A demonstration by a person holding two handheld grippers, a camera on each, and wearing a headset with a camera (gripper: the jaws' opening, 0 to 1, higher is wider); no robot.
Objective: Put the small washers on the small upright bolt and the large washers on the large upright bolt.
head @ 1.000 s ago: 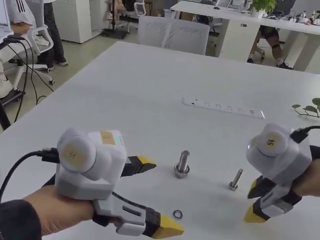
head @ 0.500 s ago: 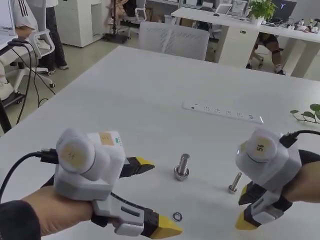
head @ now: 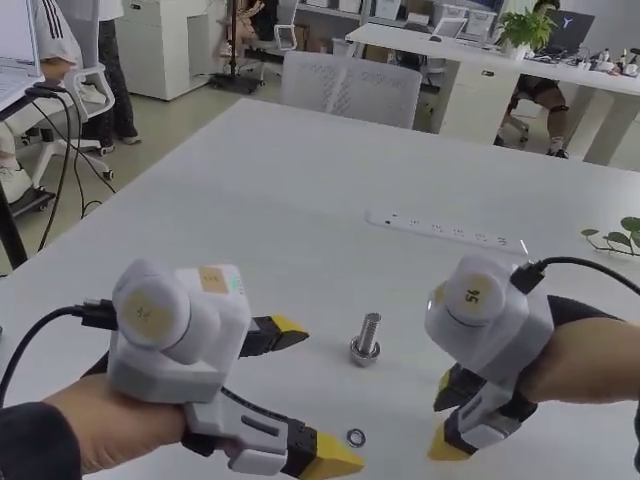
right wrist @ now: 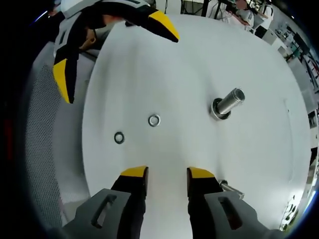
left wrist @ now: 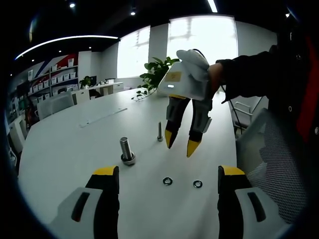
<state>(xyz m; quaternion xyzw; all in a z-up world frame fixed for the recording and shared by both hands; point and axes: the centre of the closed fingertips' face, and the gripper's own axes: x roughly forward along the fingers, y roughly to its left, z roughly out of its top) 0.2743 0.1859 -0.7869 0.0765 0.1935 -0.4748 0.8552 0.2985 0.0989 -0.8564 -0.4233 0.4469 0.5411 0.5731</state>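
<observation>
The large bolt (head: 366, 338) (left wrist: 127, 151) (right wrist: 227, 103) stands upright mid-table on a wide base. The small bolt (left wrist: 159, 131) (right wrist: 230, 187) stands to its right; in the head view my right gripper covers it. Two small washers (left wrist: 167, 180) (left wrist: 198, 183) (right wrist: 154, 120) (right wrist: 119, 137) lie flat near the front edge, one of them (head: 355, 437) seen from the head. My left gripper (head: 315, 395) (left wrist: 168, 172) is wide open, a little short of the washers. The right gripper (head: 445, 415) (right wrist: 167, 172) (left wrist: 182, 143) hangs open above the table, tips down, right of the washers, holding nothing.
A white power strip (head: 445, 222) lies further back on the table. Plant leaves (head: 612, 235) reach in at the right edge. A mesh chair (left wrist: 279, 164) sits at the table's near side; another chair (head: 350, 80) stands at the far end.
My right gripper has moved left and slightly nearer, and it now covers the small bolt in the head view. The left gripper, bolts and washers stay put.
</observation>
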